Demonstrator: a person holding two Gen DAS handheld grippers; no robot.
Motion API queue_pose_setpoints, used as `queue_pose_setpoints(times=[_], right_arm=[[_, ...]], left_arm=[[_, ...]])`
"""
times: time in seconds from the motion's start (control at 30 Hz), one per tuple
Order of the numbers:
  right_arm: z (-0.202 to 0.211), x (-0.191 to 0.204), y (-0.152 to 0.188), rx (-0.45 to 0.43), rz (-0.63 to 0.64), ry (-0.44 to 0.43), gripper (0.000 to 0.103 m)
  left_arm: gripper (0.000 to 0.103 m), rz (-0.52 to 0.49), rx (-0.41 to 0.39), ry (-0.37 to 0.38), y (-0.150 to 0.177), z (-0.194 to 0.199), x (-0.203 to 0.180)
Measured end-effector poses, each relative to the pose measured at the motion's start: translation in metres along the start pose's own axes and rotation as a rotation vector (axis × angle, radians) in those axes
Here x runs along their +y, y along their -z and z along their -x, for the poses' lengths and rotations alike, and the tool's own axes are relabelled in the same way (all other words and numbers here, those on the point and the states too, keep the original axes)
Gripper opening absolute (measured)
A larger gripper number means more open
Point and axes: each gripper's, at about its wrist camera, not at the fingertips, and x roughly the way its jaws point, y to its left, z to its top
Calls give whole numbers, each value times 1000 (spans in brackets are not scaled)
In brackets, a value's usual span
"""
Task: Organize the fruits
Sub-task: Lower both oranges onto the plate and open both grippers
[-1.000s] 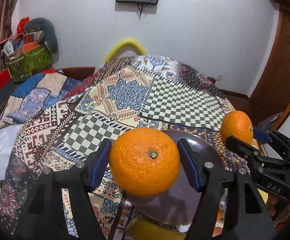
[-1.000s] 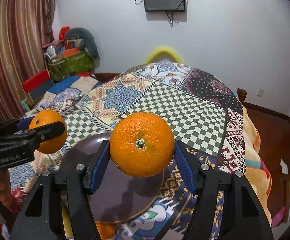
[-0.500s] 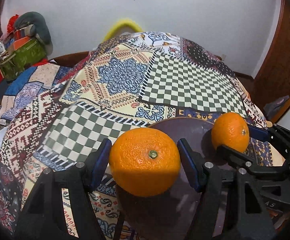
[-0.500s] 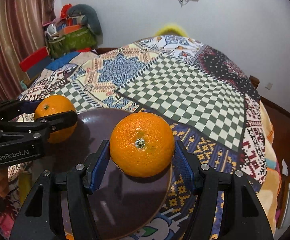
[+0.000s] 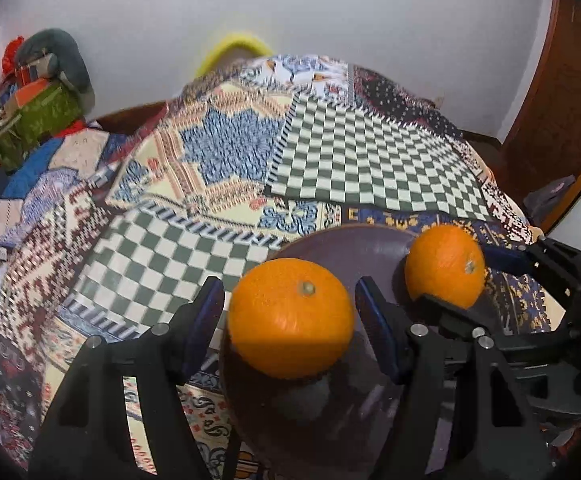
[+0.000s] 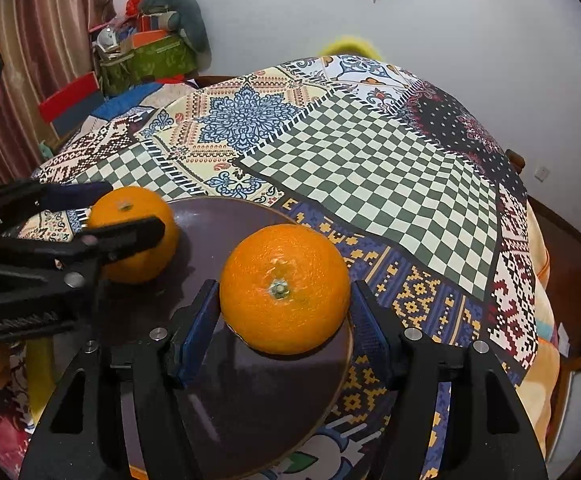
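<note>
A bed draped in a patchwork quilt (image 6: 370,152) of checkered green-and-white, blue floral and dark dotted panels is seen filling most of both views, with a white wall behind it. On the near part of the quilt a round, dark brown plate (image 6: 218,220) is laid flat, its rim showing a thin pale edge. Over the plate two black two-finger grippers with blue pads are held side by side. In the left wrist view the left gripper (image 5: 290,316) is seen with its fingers closed against the sides of a round orange with a small greenish stem scar (image 5: 290,316), which is gripped just above the plate's surface (a dark shadow is cast on the plate right beneath it). The same plate (image 5: 370,248) is seen under both fruits in this view. In the right wrist view the right gripper (image 6: 284,300) is likewise clamped on a second round orange (image 6: 284,288), held over the plate's right half; whether either fruit actually touches the plate cannot be told. Each gripper is also caught in the other's view, at the frame edge. At the far left corner of the room a green fabric basket (image 6: 158,60) stuffed with clutter is stood beside striped curtains (image 6: 50,40).
</note>
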Motion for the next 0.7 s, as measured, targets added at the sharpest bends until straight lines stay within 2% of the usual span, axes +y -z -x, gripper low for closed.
queue_pose_setpoints(times=[0.37, 0.7], right_arm=[[45, 8, 1, -80, 0, 36, 67], [111, 20, 13, -174, -12, 53, 69]], left_arm=[[68, 13, -34, -15, 7, 41, 6], [70, 1, -102, -10, 20, 106, -2]])
